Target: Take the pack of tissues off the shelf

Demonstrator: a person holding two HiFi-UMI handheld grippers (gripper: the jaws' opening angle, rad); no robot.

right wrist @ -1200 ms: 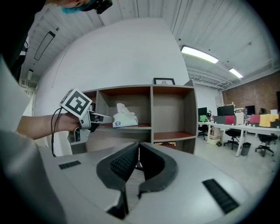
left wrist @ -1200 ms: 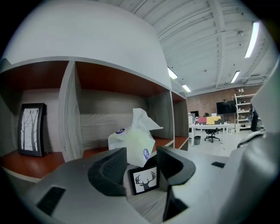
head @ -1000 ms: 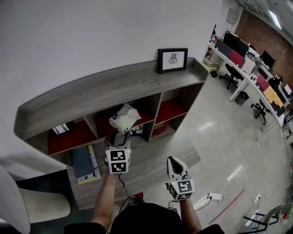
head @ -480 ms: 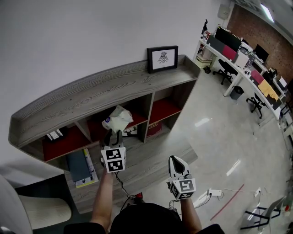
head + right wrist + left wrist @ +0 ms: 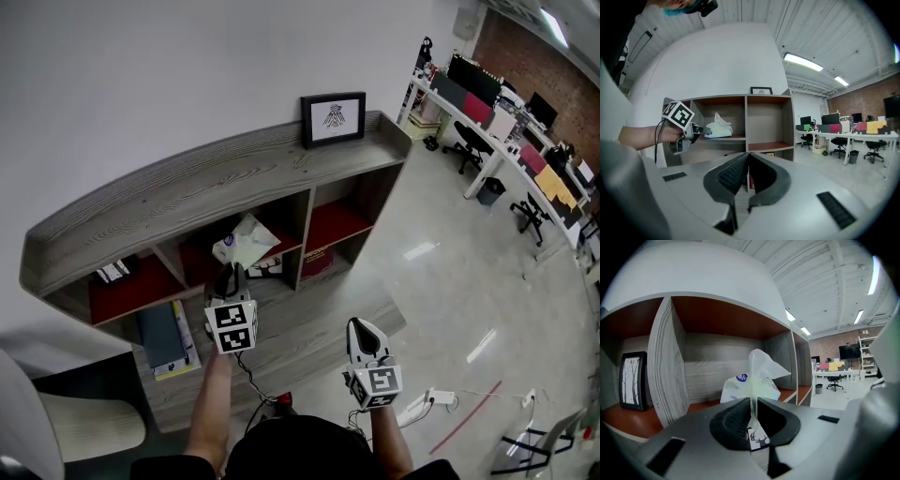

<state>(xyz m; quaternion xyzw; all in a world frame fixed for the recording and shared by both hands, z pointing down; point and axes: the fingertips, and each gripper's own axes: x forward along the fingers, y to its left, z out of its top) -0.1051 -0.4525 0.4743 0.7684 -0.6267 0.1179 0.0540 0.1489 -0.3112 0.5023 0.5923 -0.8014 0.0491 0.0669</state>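
Observation:
The pack of tissues (image 5: 246,242) is white and crumpled, with a blue round label, and lies on the red floor of the middle upper cubby of the grey wooden shelf (image 5: 187,192). My left gripper (image 5: 227,277) reaches into that cubby; its jaws have just been closing and now pinch the pack's thin upright wrapper end. In the left gripper view the film stands between the pressed pads of that gripper (image 5: 753,401), with the pack (image 5: 750,383) right behind. My right gripper (image 5: 362,328) hangs shut and empty, well back from the shelf; its view shows the pack (image 5: 719,129) and the left gripper (image 5: 708,133).
A framed picture (image 5: 332,118) stands on the shelf top. Books (image 5: 167,339) lie on the lower ledge at the left, and a small framed picture (image 5: 632,380) stands in the neighbouring cubby. A power strip (image 5: 427,405) lies on the floor; office desks (image 5: 511,112) are far right.
The left gripper's jaws have closed onto the pack's wrapper end. The head view has shifted a little. The right gripper has barely moved.

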